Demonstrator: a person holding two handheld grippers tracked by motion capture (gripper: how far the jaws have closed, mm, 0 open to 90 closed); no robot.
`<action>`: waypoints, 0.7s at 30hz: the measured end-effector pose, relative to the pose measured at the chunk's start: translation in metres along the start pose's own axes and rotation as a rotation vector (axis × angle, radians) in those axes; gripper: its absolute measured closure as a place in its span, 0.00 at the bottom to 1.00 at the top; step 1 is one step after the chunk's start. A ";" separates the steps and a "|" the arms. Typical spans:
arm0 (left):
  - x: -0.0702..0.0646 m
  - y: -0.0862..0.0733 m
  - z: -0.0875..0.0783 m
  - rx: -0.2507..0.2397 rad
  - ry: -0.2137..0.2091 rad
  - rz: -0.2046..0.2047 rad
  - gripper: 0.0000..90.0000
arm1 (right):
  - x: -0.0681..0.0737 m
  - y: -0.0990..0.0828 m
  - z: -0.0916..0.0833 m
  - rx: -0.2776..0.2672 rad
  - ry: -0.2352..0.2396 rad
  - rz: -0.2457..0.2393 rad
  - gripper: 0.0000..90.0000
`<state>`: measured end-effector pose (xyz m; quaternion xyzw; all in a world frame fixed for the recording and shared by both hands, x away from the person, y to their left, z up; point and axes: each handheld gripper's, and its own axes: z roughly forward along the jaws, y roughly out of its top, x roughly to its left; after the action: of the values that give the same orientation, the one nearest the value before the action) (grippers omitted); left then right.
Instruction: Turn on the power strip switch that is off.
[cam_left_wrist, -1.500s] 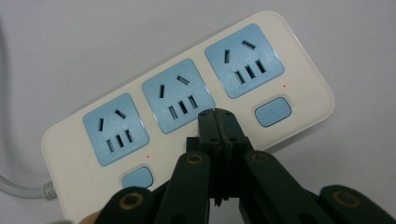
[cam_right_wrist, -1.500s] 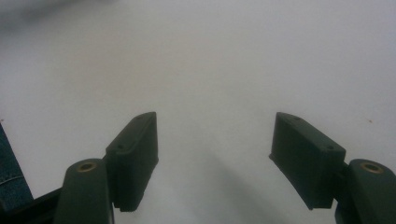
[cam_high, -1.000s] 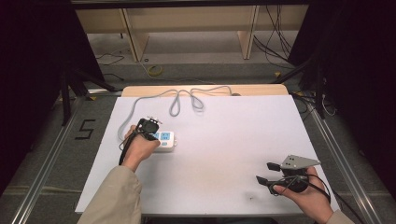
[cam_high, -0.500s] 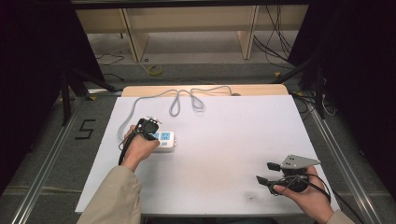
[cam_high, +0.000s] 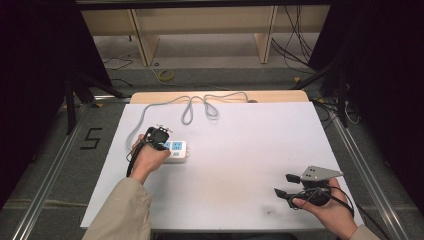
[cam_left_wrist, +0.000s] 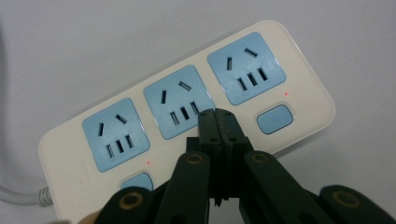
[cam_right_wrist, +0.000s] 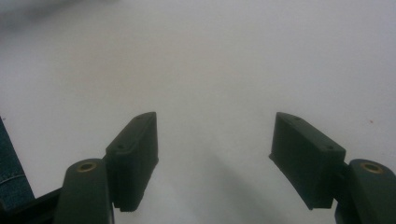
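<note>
Power strip (cam_left_wrist: 187, 107) under L claw (cam_left_wrist: 218, 122) tips.

One readable mark: a numeral on the floor
A black "5" (cam_high: 92, 138) is marked on the grey floor (cam_high: 55, 165) just off the left edge of the white table top (cam_high: 250, 150); nothing else is legible

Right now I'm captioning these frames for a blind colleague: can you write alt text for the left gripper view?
The closed left tool points down at a cream power strip with three blue sockets, its tips over the lower edge of the middle socket. Two blue switches sit along the strip's near edge, each with a small red light nearby, all on a white table.
</note>
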<state>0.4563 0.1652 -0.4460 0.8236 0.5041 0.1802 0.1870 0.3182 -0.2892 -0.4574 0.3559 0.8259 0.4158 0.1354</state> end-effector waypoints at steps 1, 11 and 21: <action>0.000 0.000 0.000 0.002 0.000 0.004 1.00 | 0.000 0.000 0.000 0.000 0.000 0.000 0.36; 0.000 -0.001 0.000 -0.003 0.000 0.003 1.00 | 0.000 0.000 0.000 0.000 0.001 -0.003 0.36; 0.000 -0.001 -0.001 -0.015 -0.002 0.000 1.00 | 0.000 0.001 0.000 0.000 0.000 -0.002 0.36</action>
<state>0.4553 0.1654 -0.4460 0.8224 0.5026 0.1830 0.1937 0.3182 -0.2888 -0.4571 0.3548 0.8263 0.4157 0.1358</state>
